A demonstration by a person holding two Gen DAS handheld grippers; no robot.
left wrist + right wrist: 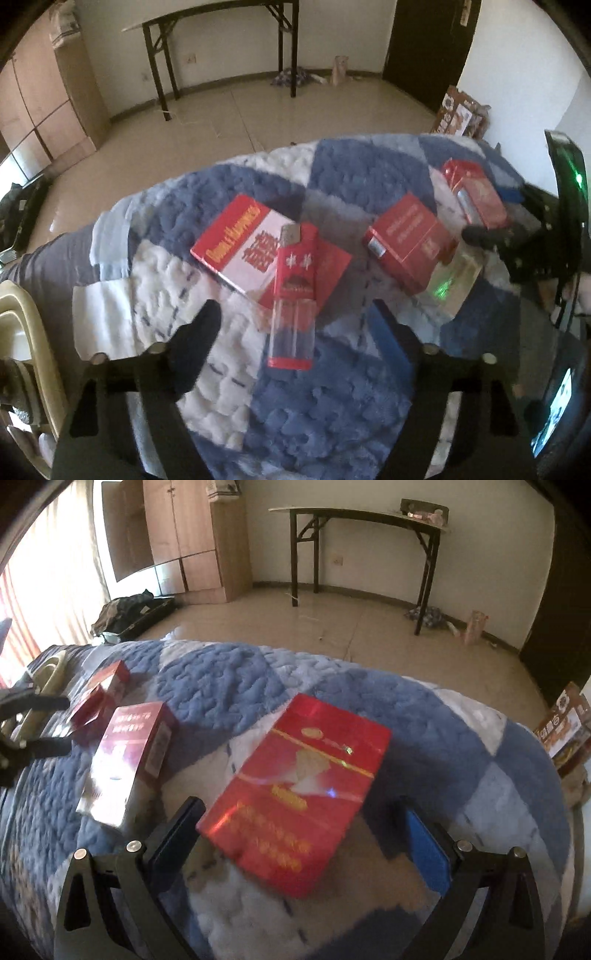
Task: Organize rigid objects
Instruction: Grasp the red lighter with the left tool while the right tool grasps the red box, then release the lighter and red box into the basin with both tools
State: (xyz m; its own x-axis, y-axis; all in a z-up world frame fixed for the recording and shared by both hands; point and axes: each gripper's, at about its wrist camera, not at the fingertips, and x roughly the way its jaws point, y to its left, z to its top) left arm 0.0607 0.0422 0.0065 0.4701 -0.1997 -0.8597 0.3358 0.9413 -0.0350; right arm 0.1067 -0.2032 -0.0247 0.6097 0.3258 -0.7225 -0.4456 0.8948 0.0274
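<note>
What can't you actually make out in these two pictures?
- Gold lettering on the flat red box, right wrist view: blurred and washed out by glare.
- The wide red-and-white carton, left wrist view: partly covered by the narrow red pack lying on it.
- The pale box at the right, left wrist view: mostly hidden by a dark red carton and the right gripper.
</note>
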